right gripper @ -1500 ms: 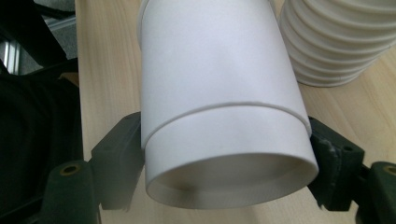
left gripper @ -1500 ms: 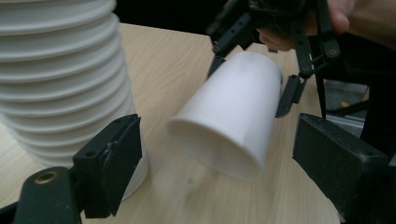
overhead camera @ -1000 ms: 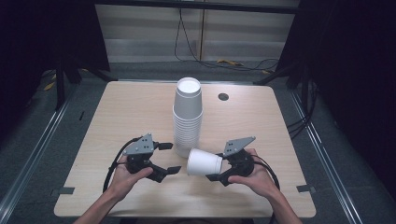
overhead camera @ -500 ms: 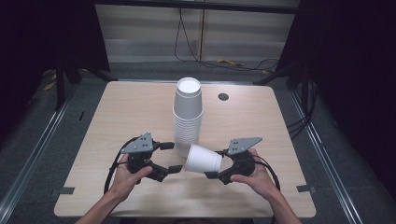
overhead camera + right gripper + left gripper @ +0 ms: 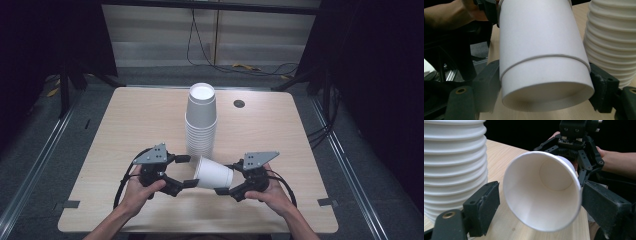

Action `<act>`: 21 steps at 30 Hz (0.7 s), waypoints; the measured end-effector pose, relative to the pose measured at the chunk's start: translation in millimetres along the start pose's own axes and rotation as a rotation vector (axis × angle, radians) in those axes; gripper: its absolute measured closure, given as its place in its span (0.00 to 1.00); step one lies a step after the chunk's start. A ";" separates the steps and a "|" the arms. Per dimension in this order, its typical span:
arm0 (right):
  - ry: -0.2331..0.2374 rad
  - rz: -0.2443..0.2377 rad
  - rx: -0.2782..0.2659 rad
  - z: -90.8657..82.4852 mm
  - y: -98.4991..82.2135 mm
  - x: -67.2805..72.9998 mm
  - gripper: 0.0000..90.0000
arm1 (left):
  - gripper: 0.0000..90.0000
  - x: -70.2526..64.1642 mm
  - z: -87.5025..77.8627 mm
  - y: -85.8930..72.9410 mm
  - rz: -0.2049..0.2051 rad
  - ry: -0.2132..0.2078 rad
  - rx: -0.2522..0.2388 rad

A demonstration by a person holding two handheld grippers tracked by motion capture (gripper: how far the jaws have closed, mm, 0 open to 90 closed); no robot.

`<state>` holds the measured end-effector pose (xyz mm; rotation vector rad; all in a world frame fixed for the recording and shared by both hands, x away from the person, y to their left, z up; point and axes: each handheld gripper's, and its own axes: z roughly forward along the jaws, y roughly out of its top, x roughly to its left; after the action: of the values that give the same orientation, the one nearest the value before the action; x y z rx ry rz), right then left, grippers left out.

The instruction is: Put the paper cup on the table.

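Observation:
A tall stack of white paper cups (image 5: 201,120) stands upside down at the table's middle. Just in front of it a single white cup (image 5: 214,174) is held on its side. My right gripper (image 5: 226,179) is shut on its base end; in the right gripper view the jaws press both sides of the cup (image 5: 541,37), with the stack (image 5: 614,42) to the right. The cup's mouth (image 5: 544,192) faces my left gripper (image 5: 187,171), which is open with the rim between its jaws. One jaw stands apart from the rim; the other is close to it. The stack (image 5: 454,165) rises at the left.
A small dark round hole (image 5: 239,103) sits in the wooden table (image 5: 125,120) behind the stack. Both hands rest near the front edge. Dark floor, metal rails and cables surround the table.
The right gripper has carried the cup slightly left, bringing its mouth between the left gripper's open jaws. The left gripper has barely moved.

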<state>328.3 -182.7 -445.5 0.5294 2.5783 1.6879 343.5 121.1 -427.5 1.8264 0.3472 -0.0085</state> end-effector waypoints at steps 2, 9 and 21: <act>0.005 -0.003 -0.016 1.8 -0.4 0.9 0.26 | 0.17 -1.6 2.6 -0.4 0.007 0.000 0.008; 0.026 0.010 -0.044 6.7 -0.4 0.6 0.26 | 0.12 0.7 5.6 -0.4 -0.008 -0.004 0.009; 0.056 0.006 -0.097 9.6 2.3 6.5 0.26 | 0.00 2.5 13.4 -2.2 -0.051 -0.064 0.015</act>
<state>324.7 -171.6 -446.4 0.4932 2.5171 1.8446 347.8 109.5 -433.9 1.8270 0.3492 -0.1048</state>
